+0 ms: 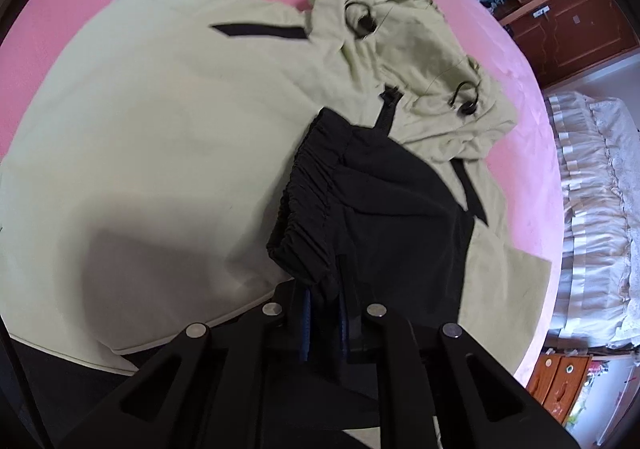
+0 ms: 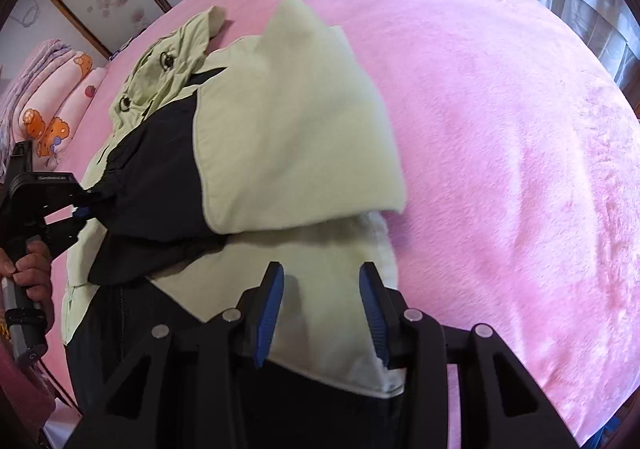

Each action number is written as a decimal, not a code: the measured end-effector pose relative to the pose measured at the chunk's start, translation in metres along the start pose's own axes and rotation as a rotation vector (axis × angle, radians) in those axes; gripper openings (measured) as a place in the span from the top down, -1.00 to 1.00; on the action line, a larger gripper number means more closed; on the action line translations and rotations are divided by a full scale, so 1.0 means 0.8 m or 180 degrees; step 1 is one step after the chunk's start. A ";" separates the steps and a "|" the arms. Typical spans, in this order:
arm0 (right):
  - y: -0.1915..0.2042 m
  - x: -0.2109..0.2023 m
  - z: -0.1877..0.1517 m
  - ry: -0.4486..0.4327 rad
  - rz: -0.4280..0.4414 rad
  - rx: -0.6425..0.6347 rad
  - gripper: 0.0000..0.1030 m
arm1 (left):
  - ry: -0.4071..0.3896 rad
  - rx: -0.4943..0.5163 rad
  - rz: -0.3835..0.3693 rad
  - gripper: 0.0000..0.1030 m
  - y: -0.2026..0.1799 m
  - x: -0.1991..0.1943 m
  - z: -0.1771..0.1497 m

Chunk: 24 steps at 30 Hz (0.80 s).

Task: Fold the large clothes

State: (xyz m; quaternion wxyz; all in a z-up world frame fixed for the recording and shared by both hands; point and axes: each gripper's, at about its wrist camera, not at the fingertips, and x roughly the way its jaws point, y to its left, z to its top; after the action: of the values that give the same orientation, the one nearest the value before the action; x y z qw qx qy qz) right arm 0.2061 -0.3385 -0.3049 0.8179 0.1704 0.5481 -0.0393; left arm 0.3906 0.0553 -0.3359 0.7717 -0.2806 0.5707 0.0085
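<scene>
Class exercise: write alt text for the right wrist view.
The right gripper clamps a thick fold of a pale green jacket with black panels, spread over a pink bedspread. At left, the left gripper pinches its black sleeve cuff.

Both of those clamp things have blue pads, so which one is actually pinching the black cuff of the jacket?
The left gripper, seen at the right camera's left edge: its pads are shut on the black cuff. The right gripper holds pale green fabric instead.

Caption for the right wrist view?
Right claw grips the pale green jacket on the pink bed.
</scene>
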 end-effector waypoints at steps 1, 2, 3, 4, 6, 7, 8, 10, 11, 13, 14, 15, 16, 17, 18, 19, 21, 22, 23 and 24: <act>-0.002 0.001 0.001 -0.0001 -0.0010 0.0002 0.24 | -0.0054 0.0011 -0.0010 0.85 -0.006 -0.005 0.002; -0.005 0.000 0.003 0.0004 0.0011 0.0008 0.24 | -0.0104 0.0039 -0.0013 0.85 -0.012 -0.011 0.004; -0.007 -0.001 0.003 -0.0001 0.0028 0.0012 0.24 | -0.0149 0.0071 -0.0023 0.85 -0.018 -0.017 0.007; -0.007 -0.003 0.003 -0.0016 0.0031 0.0010 0.24 | -0.0206 0.0118 -0.0055 0.85 -0.023 -0.025 0.010; -0.007 -0.005 0.003 -0.0035 0.0022 0.0002 0.23 | -0.0316 0.0211 -0.0142 0.86 -0.034 -0.042 0.016; -0.009 -0.007 0.002 -0.0026 0.0010 0.0021 0.23 | -0.0387 0.0273 -0.0189 0.86 -0.041 -0.052 0.019; -0.012 -0.010 0.002 -0.0023 0.0021 0.0062 0.23 | -0.0458 0.0329 -0.0216 0.86 -0.047 -0.061 0.022; -0.018 -0.015 -0.001 -0.0045 0.0065 0.0141 0.07 | -0.0577 0.0442 -0.0264 0.86 -0.061 -0.080 0.029; -0.020 -0.014 -0.002 -0.0062 0.0054 0.0155 0.03 | -0.0627 0.0468 -0.0295 0.86 -0.066 -0.088 0.032; -0.024 -0.009 -0.002 -0.0076 -0.0001 0.0138 0.01 | -0.0712 0.0499 -0.0401 0.86 -0.075 -0.107 0.040; -0.024 -0.007 0.001 -0.0082 -0.0002 0.0126 0.01 | -0.0765 0.0502 -0.0442 0.86 -0.079 -0.116 0.045; -0.024 -0.004 0.004 -0.0095 0.0002 0.0116 0.01 | -0.0821 0.0505 -0.0476 0.86 -0.081 -0.124 0.049; -0.024 -0.002 0.007 -0.0106 0.0019 0.0107 0.01 | -0.0855 0.0508 -0.0503 0.86 -0.083 -0.131 0.052; -0.023 0.001 0.010 -0.0122 0.0039 0.0100 0.01 | -0.0897 0.0500 -0.0527 0.86 -0.085 -0.138 0.057; -0.022 0.004 0.014 -0.0136 0.0040 0.0078 0.01 | -0.0936 0.0481 -0.0552 0.86 -0.084 -0.145 0.062; -0.020 0.007 0.018 -0.0154 0.0039 0.0046 0.01 | -0.0965 0.0462 -0.0574 0.86 -0.084 -0.150 0.066; -0.015 0.013 0.024 -0.0169 0.0083 -0.0047 0.01 | -0.1003 0.0403 -0.0610 0.86 -0.080 -0.158 0.073; -0.011 0.015 0.027 -0.0184 0.0100 -0.0091 0.01 | -0.1020 0.0379 -0.0618 0.86 -0.078 -0.160 0.074; -0.007 0.016 0.029 -0.0205 0.0127 -0.0149 0.01 | -0.1038 0.0357 -0.0615 0.86 -0.076 -0.162 0.076; -0.001 0.016 0.030 -0.0237 0.0126 -0.0239 0.00 | -0.1061 0.0334 -0.0609 0.87 -0.073 -0.165 0.078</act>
State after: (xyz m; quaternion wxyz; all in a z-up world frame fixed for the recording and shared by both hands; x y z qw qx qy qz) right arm 0.2321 -0.3453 -0.3086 0.8442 0.1488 0.5149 -0.0088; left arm 0.4188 0.0744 -0.1825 0.8664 -0.2876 0.4054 -0.0484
